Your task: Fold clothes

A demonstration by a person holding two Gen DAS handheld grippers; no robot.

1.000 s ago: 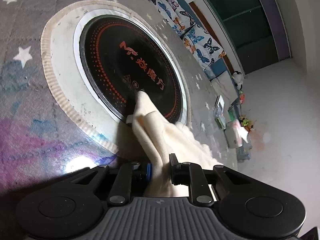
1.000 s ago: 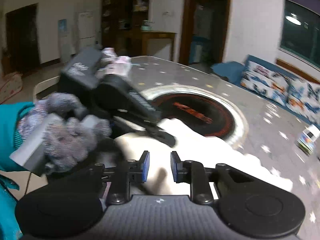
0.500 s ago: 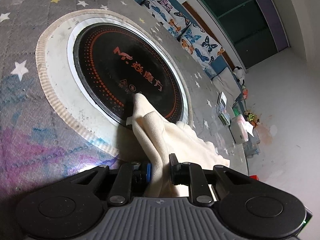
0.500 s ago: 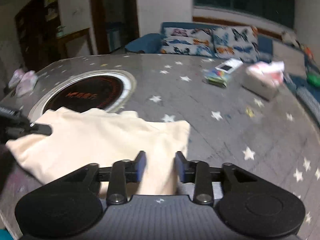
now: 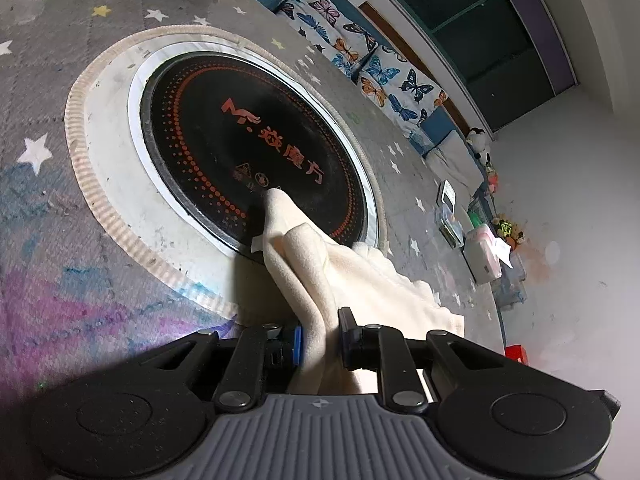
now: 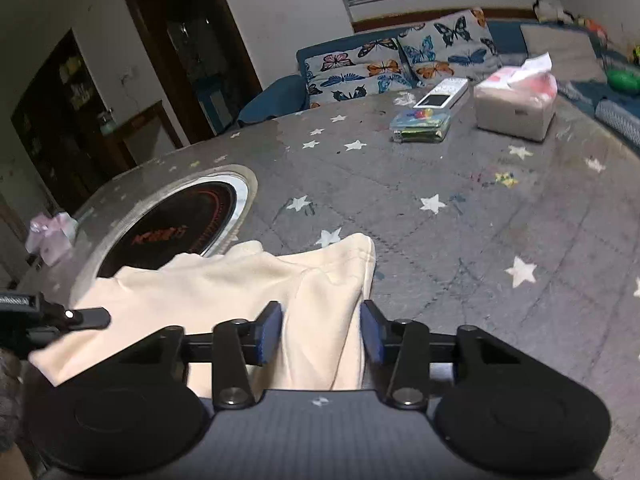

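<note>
A cream garment [image 5: 360,276] lies on the grey star-patterned table, one corner reaching onto the round black cooktop [image 5: 240,148]. My left gripper [image 5: 320,338] is shut on a bunched edge of the cream garment. In the right wrist view the garment [image 6: 224,292] spreads out in front of my right gripper [image 6: 322,332], which is open, its jaws astride the garment's right edge. The left gripper's fingertip [image 6: 86,317] shows at the garment's left edge.
A tissue box [image 6: 516,108], a phone on a small box [image 6: 440,98] and a clear case [image 6: 420,126] sit at the table's far side. Pink packets [image 6: 50,236] lie left of the cooktop [image 6: 176,224]. A sofa with butterfly cushions [image 6: 392,60] stands behind.
My right gripper has swung right, away from the left gripper, to the garment's right edge, and its jaws have opened wider. My left gripper keeps its hold and has barely moved.
</note>
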